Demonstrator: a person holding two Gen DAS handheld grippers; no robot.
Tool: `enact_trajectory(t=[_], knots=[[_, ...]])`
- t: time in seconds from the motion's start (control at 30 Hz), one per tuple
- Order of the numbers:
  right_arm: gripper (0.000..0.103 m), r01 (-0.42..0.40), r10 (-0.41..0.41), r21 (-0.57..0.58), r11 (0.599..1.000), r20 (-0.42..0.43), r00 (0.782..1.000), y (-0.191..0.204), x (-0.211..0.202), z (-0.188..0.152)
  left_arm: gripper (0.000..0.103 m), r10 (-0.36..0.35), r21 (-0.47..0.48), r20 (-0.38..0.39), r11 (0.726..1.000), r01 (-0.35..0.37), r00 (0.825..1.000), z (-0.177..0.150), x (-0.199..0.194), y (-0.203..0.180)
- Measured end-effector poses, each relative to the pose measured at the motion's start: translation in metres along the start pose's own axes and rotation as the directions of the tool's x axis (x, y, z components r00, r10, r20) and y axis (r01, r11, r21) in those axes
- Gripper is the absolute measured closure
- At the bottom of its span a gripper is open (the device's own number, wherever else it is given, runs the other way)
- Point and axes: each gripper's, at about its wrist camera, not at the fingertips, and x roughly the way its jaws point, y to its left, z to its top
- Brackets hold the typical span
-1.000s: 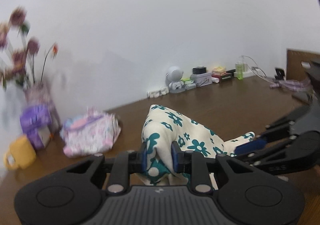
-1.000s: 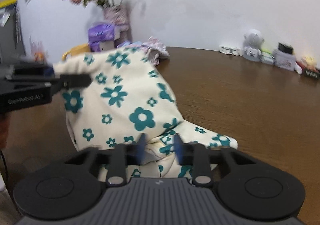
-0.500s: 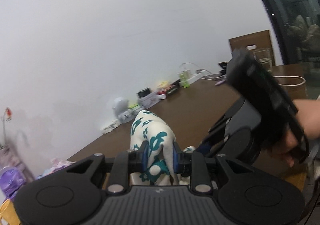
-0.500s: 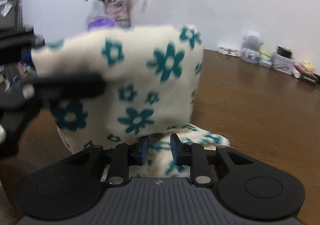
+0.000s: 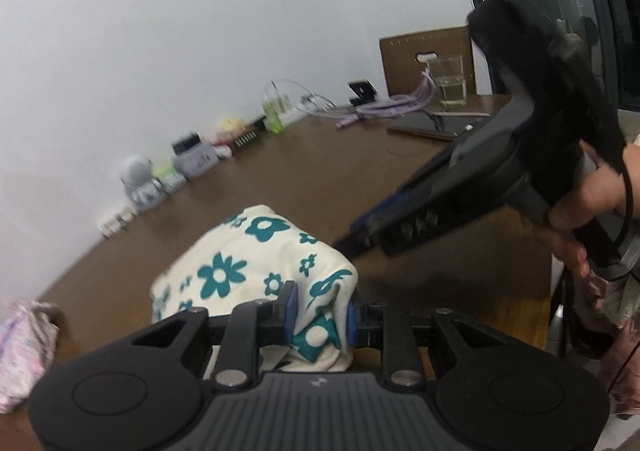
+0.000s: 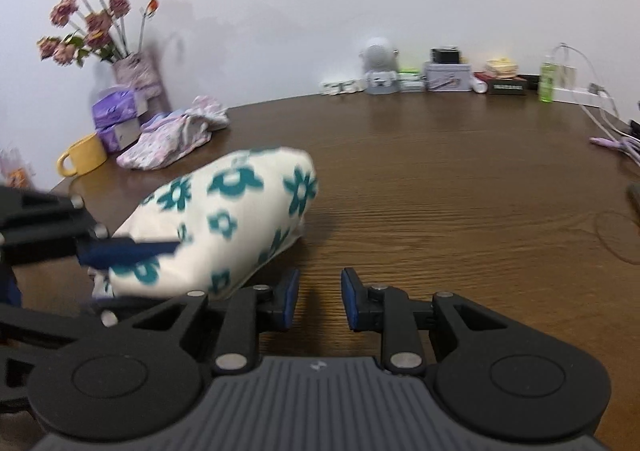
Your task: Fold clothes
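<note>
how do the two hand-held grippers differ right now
The left hand-held gripper is shut on the floral cloth; the right hand-held gripper is open and holds nothing. The left has fabric between its blue pads; the right shows only bare table in its gap. Both are black with blue pads.

Cream teal-flowered garment (image 6: 224,223), bunched

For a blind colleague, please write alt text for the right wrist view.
The right gripper is open and empty above a brown wooden table. To its left, the left gripper pinches a cream cloth with teal flowers.
</note>
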Motion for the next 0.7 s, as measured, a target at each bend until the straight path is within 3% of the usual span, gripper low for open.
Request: enact_trajectory(t=[0.1,0.17,0.27,0.3,0.33,0.43,0.53,0.7], knots=[[0.079,-0.022,0.021,0.055,0.998,0.031,0.999,-0.009,-0.007,0.000,0.078,-0.019,-0.021,-0.015,1.000,0.019,1.000,-0.007,0.000,0.004],[0.079,-0.080,0.074,0.096,0.992,0.062,0.995,-0.013,-0.011,0.001,0.077,-0.033,-0.031,-0.014,0.999,0.033,0.999,-0.007,-0.001,0.006],[0.079,-0.156,0.145,0.119,0.981,0.089,0.985,-0.013,-0.011,0.005,0.054,-0.086,-0.069,-0.010,0.994,0.085,0.996,-0.009,-0.009,0.010],[0.079,-0.169,0.159,0.120,0.978,0.089,0.983,-0.012,-0.009,0.006,0.042,-0.112,-0.085,-0.009,0.990,0.111,0.994,-0.009,-0.012,0.011],[0.079,-0.179,0.169,0.120,0.976,0.086,0.982,-0.011,-0.006,0.007,0.037,-0.132,-0.097,-0.002,0.987,0.131,0.991,-0.009,-0.016,0.013],[0.079,-0.177,0.169,0.122,0.977,0.069,0.983,-0.008,0.000,0.007,0.037,-0.159,-0.146,0.043,0.976,0.164,0.986,-0.009,-0.035,0.026],[0.079,-0.172,0.165,0.129,0.977,0.063,0.984,-0.008,0.002,0.004,0.037,-0.142,-0.234,0.094,0.959,0.161,0.985,-0.010,-0.053,0.050],[0.079,-0.163,0.157,0.123,0.979,0.055,0.986,-0.002,0.002,-0.002,0.039,-0.020,-0.392,0.067,0.919,0.045,0.998,-0.014,-0.052,0.100]])
